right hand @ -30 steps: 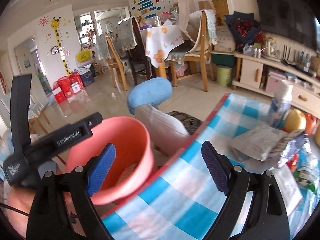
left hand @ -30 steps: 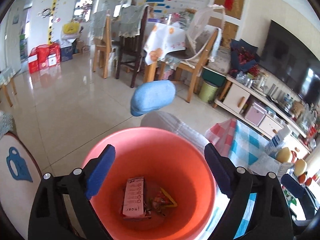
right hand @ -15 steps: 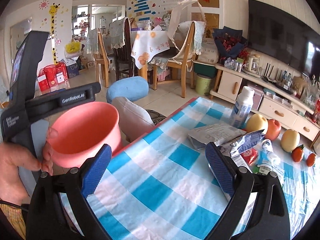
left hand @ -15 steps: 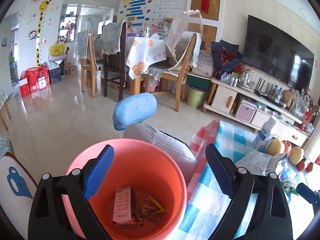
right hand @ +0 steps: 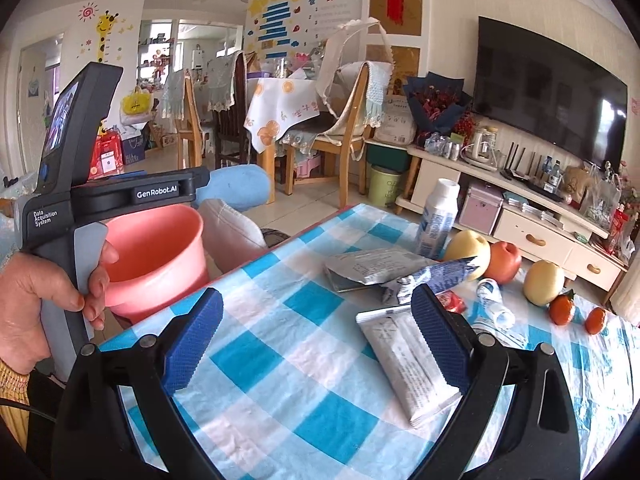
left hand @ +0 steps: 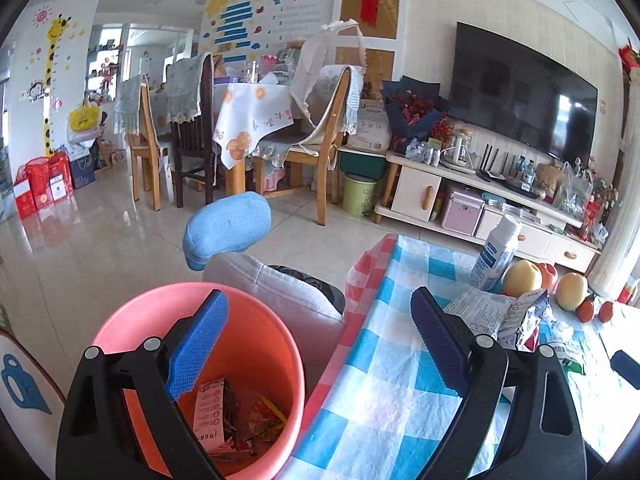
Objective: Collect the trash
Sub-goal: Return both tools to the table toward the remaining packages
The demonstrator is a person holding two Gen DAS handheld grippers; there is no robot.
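Both grippers, jaws wide and empty, have swung from the bucket (left hand: 200,380) toward wrappers (right hand: 408,364) on the surface (right hand: 280,360).

Salmon-pink bucket (left hand: 200,344), orange-ish inside, w/ red, yellow & white wrappers (left hand: 236,412) at the bottom. Tablecloth (right hand: 304,360): blue-and-white check, red-and-white check along the edge. White packet (right hand: 404,360) w/ fine black print; silver packet (right hand: 372,268) behind it; blue-and-silver wrapper (right hand: 444,276). White bottle (right hand: 438,216), blue label. Two yellow apples (right hand: 468,248), one red betw. them, two orange tangerines (right hand: 562,310). Both grippers black, blue textured pads (right hand: 194,336). Light blue cushion (left hand: 228,228).
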